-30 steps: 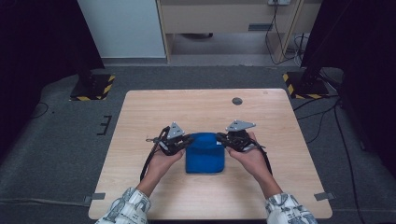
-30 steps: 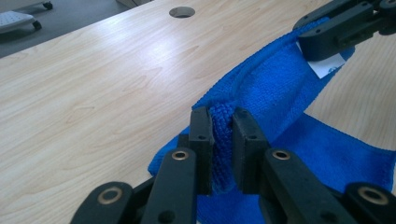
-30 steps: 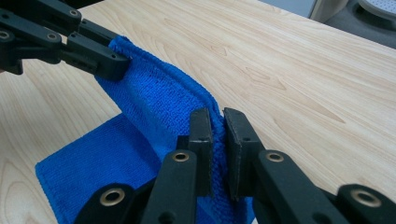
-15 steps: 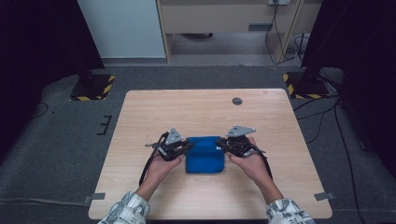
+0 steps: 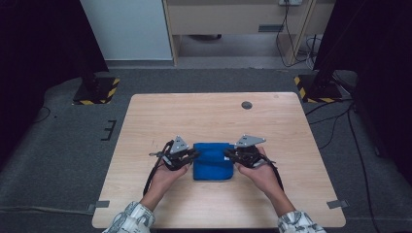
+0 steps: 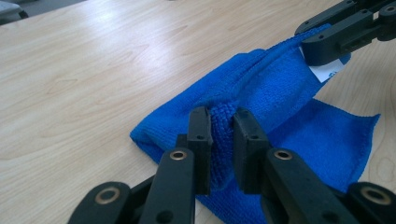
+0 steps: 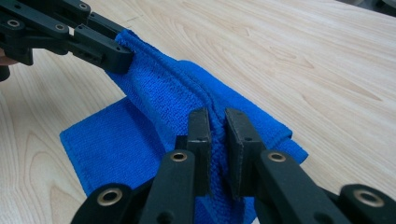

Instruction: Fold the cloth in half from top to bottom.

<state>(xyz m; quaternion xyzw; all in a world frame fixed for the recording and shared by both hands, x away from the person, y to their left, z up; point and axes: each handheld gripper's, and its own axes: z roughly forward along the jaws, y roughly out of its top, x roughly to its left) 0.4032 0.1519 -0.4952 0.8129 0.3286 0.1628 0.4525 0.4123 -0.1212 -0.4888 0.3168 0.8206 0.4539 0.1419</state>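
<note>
A blue microfibre cloth (image 5: 213, 161) lies folded near the front middle of the wooden table (image 5: 214, 116). My left gripper (image 5: 193, 154) is shut on its left edge, and in the left gripper view the cloth (image 6: 261, 93) is pinched between the two black jaws of the left gripper (image 6: 223, 122). My right gripper (image 5: 228, 154) is shut on the opposite edge; the right gripper view shows the cloth (image 7: 159, 102) bunched between the jaws of the right gripper (image 7: 217, 122). The held fold is raised into a ridge between the two grippers, and a lower layer rests flat on the table. A white label (image 6: 327, 71) shows beside the right gripper's jaws.
A small dark round hole (image 5: 247, 105) sits in the table top toward the far right. Bare wood surrounds the cloth on all sides. Beyond the table are grey carpet, two black stands with yellow-black striped bases (image 5: 97, 91) and cables on the floor.
Both hands and the cloth have shifted slightly toward the table's front edge. The grip on the cloth is unchanged.
</note>
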